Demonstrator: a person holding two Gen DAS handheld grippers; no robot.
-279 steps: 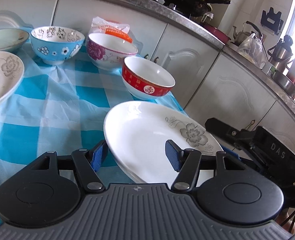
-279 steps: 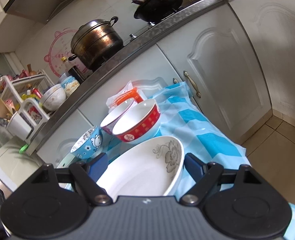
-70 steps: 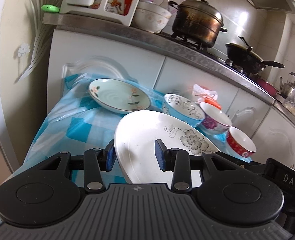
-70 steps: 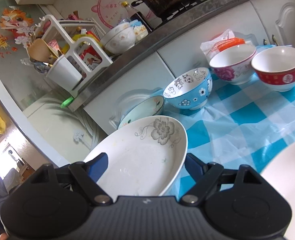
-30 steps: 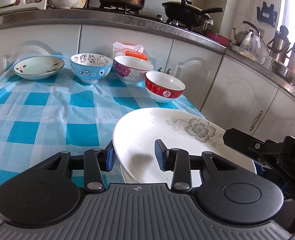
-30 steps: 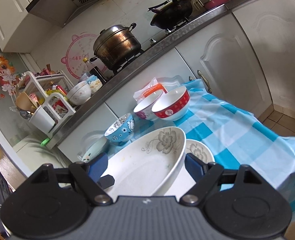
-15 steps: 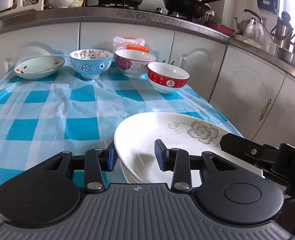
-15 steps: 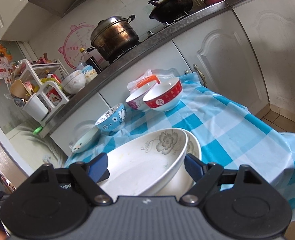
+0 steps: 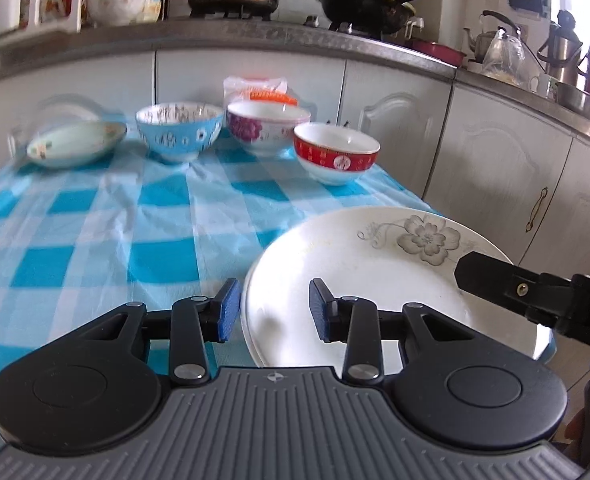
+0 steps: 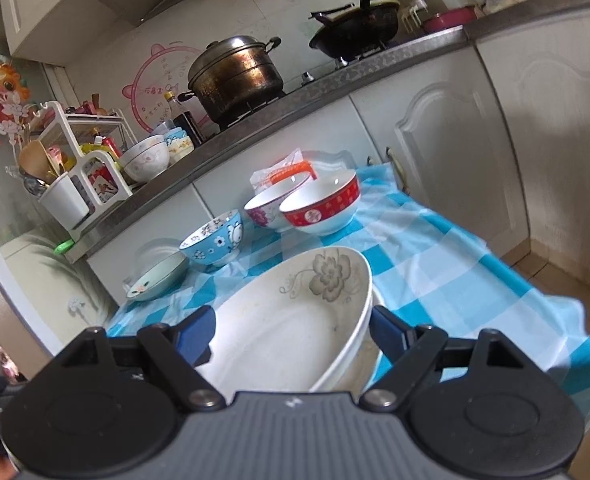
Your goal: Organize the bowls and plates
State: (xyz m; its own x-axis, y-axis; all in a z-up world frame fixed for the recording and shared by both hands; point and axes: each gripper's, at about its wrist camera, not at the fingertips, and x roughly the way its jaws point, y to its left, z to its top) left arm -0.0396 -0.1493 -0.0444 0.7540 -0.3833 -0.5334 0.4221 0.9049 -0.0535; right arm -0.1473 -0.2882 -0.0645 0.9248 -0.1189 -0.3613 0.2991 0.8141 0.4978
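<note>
A: Right wrist view first: right gripper (image 10: 291, 326) just been easing wider, with upper plate (image 10: 295, 352) between the jaws and nested onto lower plate (image 10: 361, 368). Still pressing or already loose? Cannot tell.

B: Means the stacking step looks about done, then (a judgement, not a sighting). And left gripper (image 9: 274, 310)?

A: Narrow, pinched on the near rim of the lower plate, one pad outside, the other over the white inside. Resting on the checked tablecloth (image 9: 95, 220) or hanging just above its near corner? Unclear from either view.

B: Compared with half a second back?

A: Then, a broad crescent of lower plate peeking out at the right from under the upper one. Now only a sliver. Further back, the oldest pair: a flowered plate on its own in each view, no stack at all.

B: So, left to do?

A: Bowls, untouched (all well apart from the plates): red bowl (image 9: 337, 158), purple-flowered bowl (image 9: 269, 126) and blue bowl (image 9: 179, 130) in a row along the far edge, small dish (image 9: 75, 144) at the left end. Probably next for nesting, once both tongs free.
</note>
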